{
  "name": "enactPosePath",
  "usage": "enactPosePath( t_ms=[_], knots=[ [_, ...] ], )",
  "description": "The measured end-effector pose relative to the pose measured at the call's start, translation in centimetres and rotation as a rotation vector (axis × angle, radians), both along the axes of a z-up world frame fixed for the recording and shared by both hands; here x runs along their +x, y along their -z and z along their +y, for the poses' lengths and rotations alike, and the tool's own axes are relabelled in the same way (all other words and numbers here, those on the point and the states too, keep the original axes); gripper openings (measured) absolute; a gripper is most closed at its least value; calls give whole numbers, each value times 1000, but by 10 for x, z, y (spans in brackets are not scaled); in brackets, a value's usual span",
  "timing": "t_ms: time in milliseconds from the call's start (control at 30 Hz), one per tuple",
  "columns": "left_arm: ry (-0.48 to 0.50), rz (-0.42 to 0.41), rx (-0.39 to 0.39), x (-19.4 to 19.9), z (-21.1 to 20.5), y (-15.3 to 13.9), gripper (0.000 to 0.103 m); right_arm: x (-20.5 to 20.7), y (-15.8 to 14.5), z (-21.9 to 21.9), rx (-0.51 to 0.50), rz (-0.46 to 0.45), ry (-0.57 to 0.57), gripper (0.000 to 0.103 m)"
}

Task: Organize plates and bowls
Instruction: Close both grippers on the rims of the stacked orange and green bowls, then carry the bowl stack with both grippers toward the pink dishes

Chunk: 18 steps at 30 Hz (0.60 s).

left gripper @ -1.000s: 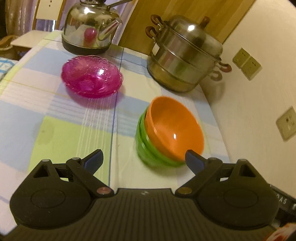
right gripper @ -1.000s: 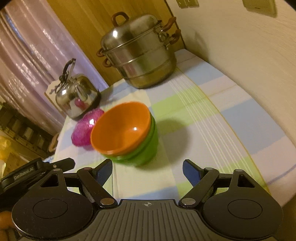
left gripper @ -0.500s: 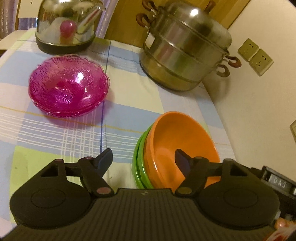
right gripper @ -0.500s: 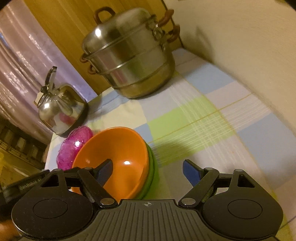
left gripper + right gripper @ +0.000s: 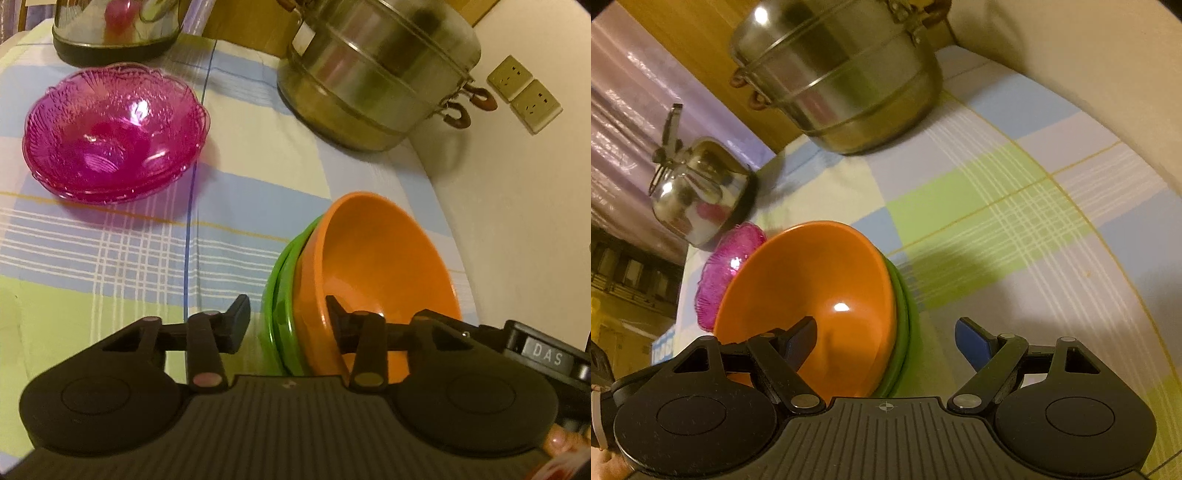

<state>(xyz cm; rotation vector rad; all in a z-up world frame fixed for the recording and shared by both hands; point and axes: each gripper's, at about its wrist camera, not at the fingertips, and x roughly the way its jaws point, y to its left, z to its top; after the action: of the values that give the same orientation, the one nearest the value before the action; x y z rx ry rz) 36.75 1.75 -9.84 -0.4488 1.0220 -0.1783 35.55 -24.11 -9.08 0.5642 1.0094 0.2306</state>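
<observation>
Both grippers have closed in on the stacked bowls within the last second: an orange bowl (image 5: 373, 266) nested in green bowls (image 5: 279, 295) on the checked bench (image 5: 110, 258). The left gripper (image 5: 286, 321) now straddles the stack's near rim, one of its fingers (image 5: 236, 321) outside the green wall and one inside the orange bowl, narrowed but not yet clamped. The right gripper (image 5: 886, 339) straddles the opposite rim, wide open and holding nothing, so a two-handed lift looks imminent, perhaps toward the pink glass bowls (image 5: 114, 129).
</observation>
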Motion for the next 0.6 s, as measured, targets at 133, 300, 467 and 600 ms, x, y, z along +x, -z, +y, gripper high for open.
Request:
enactPosePath(
  t_ms=[133, 300, 467, 600],
  knots=[
    [10, 3, -9, 0, 1, 1, 28, 4, 9, 1, 0, 45, 3, 58],
    [14, 1, -2, 1, 0, 1, 29, 9, 17, 0, 18, 88, 9, 43],
    [15, 1, 7, 1, -1, 0, 29, 13, 20, 2, 20, 113, -3, 39],
    [14, 0, 15, 1, -2, 0, 28, 11, 20, 6, -10, 120, -8, 32]
  ],
)
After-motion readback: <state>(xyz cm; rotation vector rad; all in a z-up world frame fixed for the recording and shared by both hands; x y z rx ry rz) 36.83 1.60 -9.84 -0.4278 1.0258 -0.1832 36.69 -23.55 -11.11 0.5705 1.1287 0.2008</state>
